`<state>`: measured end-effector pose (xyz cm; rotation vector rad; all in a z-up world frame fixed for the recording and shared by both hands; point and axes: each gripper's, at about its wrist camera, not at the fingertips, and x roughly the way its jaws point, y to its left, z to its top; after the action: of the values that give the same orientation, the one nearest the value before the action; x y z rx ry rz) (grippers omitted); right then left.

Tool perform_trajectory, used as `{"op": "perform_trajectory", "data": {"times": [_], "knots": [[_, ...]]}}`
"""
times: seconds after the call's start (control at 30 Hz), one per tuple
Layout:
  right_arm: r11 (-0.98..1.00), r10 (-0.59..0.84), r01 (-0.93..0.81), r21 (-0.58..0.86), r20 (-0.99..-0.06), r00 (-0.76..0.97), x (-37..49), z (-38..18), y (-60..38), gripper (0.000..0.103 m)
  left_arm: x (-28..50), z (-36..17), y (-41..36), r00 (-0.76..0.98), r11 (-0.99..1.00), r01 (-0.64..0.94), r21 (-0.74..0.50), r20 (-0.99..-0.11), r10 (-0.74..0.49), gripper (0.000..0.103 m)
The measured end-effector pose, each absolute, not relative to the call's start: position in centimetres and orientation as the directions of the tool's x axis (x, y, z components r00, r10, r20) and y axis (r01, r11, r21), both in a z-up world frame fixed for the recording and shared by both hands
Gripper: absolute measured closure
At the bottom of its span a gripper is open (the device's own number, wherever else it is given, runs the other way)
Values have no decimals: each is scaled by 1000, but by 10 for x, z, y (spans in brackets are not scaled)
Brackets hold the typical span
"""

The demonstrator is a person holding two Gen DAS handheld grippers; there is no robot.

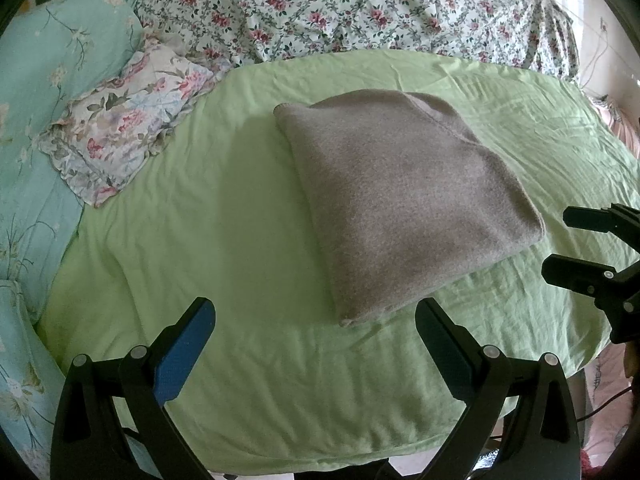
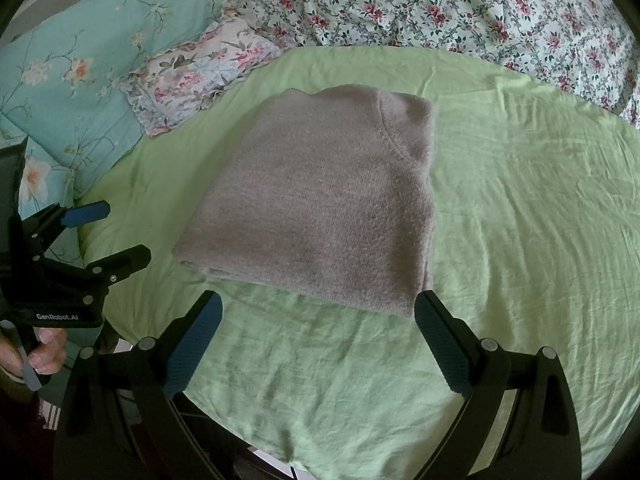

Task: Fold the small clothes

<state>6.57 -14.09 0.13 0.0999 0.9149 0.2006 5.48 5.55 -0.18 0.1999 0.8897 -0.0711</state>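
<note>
A grey knit garment [image 1: 404, 196] lies folded into a flat rectangle on the light green sheet [image 1: 224, 208]. It also shows in the right wrist view [image 2: 320, 204], its collar at the far end. My left gripper [image 1: 316, 312] is open and empty, held just short of the garment's near corner. My right gripper [image 2: 320, 308] is open and empty, just short of the garment's near edge; its right fingertip [image 2: 426, 300] is beside the near right corner. The right gripper shows at the right edge of the left wrist view [image 1: 560, 240], the left gripper at the left of the right wrist view [image 2: 120, 232].
A small floral pillow [image 1: 124, 132] lies left of the garment beside a turquoise floral quilt [image 1: 52, 64]. A white and pink floral cover [image 1: 352, 4] runs along the far side. The bed's near edge [image 1: 280, 464] is under the grippers. A hand [image 2: 44, 352] holds the left gripper.
</note>
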Motion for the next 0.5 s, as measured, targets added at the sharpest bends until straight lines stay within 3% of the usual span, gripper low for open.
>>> {"op": "perform_trajectory", "data": {"times": [0.5], "knots": [[976, 218, -121, 182, -775, 594, 68, 4, -140, 6, 57, 0, 55, 630, 979, 141, 144, -777, 24, 2]]}}
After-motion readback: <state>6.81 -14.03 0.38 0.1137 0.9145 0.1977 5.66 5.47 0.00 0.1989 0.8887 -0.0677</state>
